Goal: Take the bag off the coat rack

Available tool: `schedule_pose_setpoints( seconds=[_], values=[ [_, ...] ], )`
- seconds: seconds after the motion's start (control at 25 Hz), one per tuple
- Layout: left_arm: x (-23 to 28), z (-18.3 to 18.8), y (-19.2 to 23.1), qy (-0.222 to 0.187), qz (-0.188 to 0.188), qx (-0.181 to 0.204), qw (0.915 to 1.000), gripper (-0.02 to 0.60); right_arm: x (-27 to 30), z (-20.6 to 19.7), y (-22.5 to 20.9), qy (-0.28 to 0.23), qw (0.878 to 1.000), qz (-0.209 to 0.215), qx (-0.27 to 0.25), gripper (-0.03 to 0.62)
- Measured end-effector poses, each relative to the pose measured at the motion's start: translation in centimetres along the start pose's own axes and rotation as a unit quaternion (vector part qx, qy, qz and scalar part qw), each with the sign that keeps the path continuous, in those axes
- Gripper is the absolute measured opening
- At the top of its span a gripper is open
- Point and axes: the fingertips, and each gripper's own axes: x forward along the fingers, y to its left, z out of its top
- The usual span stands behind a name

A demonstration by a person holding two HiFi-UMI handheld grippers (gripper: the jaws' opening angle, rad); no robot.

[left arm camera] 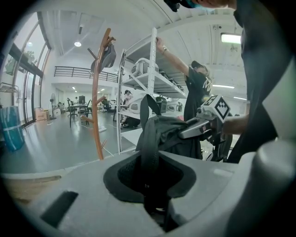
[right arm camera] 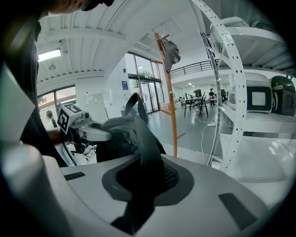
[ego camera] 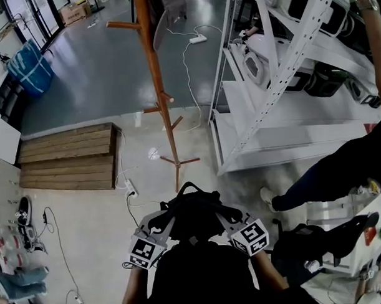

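Note:
A black bag hangs between my two grippers close in front of me, away from the wooden coat rack. The rack stands further out on the floor. My left gripper is shut on a black strap of the bag. My right gripper is shut on another strap on the bag's other side. In the left gripper view the bag bunches up ahead, with the right gripper clamped on it. In the right gripper view the left gripper shows beyond the bag. A grey item still hangs at the rack's top.
White metal shelving with appliances stands on the right, and a person in dark clothes reaches up to it. A low wooden platform lies at the left. Cables and a power strip cross the floor, and shoes lie at far left.

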Motion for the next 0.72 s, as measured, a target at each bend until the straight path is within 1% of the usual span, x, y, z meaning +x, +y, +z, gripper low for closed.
schedule_pose_setpoints(
  seconds=[0.24, 0.52, 0.72],
  values=[
    [-0.44, -0.26, -0.56, 0.004, 0.005, -0.015, 0.9999, 0.071, -0.17, -0.37, -0.03, -0.013, 1.000, 0.001, -0.014, 0.057],
    [-0.60, -0.31, -0.43, -0.002, 0.010, -0.006, 0.9999, 0.071, -0.08, -0.15, 0.03, -0.012, 1.000, 0.003, -0.017, 0.057],
    [-0.88, -0.29, -0.28, -0.001, 0.014, -0.011, 0.9998, 0.071, 0.09, 0.04, 0.29, -0.013, 1.000, 0.005, -0.019, 0.057]
  ],
)
